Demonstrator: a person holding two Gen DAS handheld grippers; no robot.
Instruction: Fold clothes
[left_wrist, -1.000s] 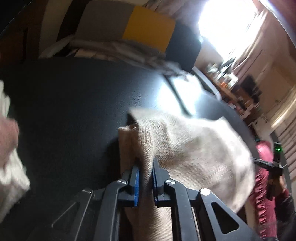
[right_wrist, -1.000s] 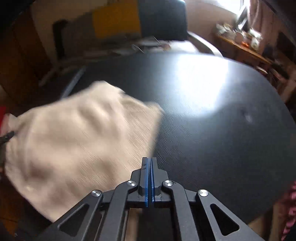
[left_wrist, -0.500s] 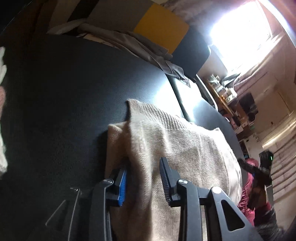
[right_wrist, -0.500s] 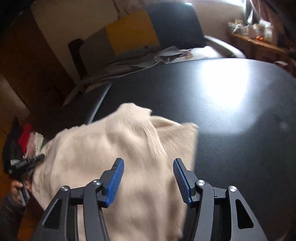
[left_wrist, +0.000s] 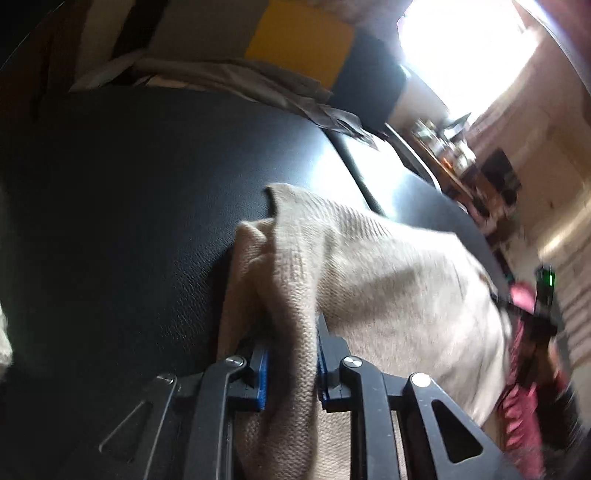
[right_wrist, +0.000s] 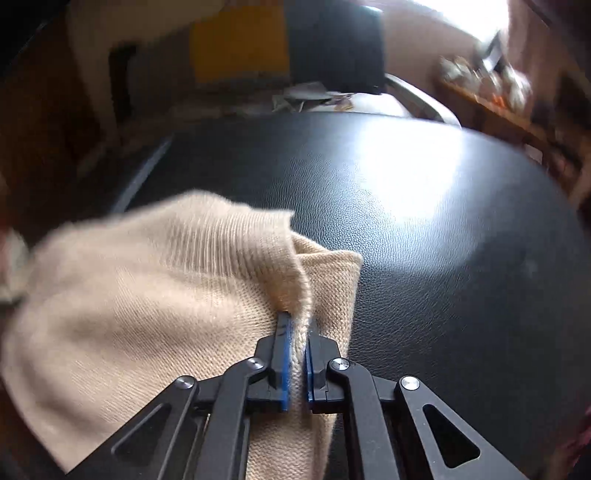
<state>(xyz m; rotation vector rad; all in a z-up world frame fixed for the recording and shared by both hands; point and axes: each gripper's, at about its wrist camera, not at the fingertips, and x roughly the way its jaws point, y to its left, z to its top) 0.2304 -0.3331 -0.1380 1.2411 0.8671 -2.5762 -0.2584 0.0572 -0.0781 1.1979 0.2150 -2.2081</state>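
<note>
Knitwear in beige, a sweater (left_wrist: 388, 280), is spread over the near part of a black worktop (left_wrist: 129, 221), its far corner reaching toward the middle of the surface. A ribbed edge of the sweater is pinched between the blue pads of the left tool (left_wrist: 291, 365), the fabric bunched into a thick fold that fills the narrow gap, so the tool is clenched on the cloth. In the right wrist view the same sweater (right_wrist: 147, 295) is gripped by the right tool (right_wrist: 297, 363), whose pads are drawn close together on a raised ridge of knit; the cloth is lifted into a peak just ahead of the pads and falls away to the left. To the right of that peak a lower layer of the sweater is seen lying on the worktop (right_wrist: 443, 258), where a bright patch of light is reflected. Beyond the far edge of the worktop a chair (right_wrist: 332, 44) with a yellow panel is seen, with grey cloth (left_wrist: 258, 88) draped near it
</note>
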